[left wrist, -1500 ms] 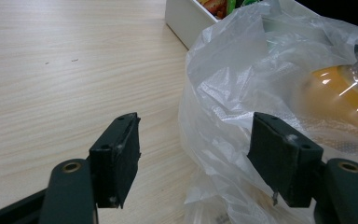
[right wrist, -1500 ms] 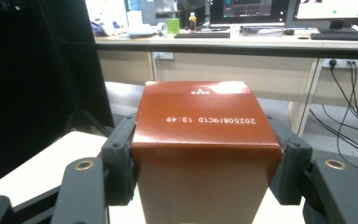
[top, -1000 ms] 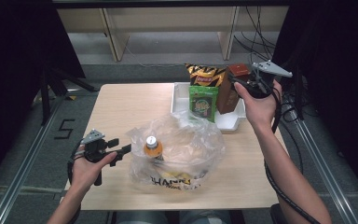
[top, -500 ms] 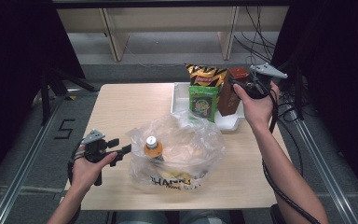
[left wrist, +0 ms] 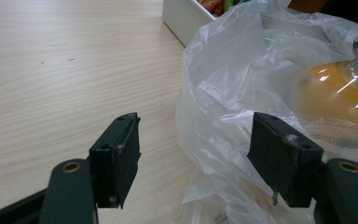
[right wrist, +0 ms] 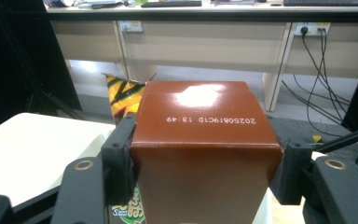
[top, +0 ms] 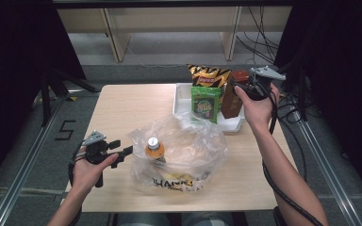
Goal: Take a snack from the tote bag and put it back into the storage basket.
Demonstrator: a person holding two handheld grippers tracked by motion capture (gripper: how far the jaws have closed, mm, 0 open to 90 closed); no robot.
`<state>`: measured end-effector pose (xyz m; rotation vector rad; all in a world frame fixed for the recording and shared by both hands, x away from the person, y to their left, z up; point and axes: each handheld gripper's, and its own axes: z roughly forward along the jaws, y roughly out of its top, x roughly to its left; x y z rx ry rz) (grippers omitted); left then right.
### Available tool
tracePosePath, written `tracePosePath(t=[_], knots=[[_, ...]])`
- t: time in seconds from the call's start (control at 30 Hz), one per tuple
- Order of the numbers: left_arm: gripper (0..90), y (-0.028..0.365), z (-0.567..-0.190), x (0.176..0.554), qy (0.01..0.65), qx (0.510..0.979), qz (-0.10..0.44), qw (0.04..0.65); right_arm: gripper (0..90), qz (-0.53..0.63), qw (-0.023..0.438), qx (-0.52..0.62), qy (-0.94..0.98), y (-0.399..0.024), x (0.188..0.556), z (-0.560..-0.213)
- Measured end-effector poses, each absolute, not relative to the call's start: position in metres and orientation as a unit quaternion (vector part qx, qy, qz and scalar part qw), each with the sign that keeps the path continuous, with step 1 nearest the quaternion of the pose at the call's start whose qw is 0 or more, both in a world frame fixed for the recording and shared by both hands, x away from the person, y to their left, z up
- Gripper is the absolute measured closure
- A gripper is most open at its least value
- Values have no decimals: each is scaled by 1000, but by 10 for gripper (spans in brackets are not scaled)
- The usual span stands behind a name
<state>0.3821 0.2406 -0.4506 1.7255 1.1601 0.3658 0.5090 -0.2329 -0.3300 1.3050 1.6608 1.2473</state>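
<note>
Pale wooden table (top: 136, 108); perhaps concrete floor (top: 169, 47)

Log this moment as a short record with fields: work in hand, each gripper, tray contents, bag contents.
work in hand: packing snacks from the white tray into the plastic bag
right gripper: jaws on both sides of the brown box, pads against it
left gripper: open, at the bag's edge, gripping nothing
tray contents: brown box, green packet, yellow striped chip bag
bag contents: orange bottle, white cap up
</note>
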Motion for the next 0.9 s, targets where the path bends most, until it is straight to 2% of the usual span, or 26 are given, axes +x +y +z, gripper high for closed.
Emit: tracePosePath(t=[0.9], knots=[[328,240,-451,382,478,712,151,491,391,452,337,531,632,-232,525,-352]])
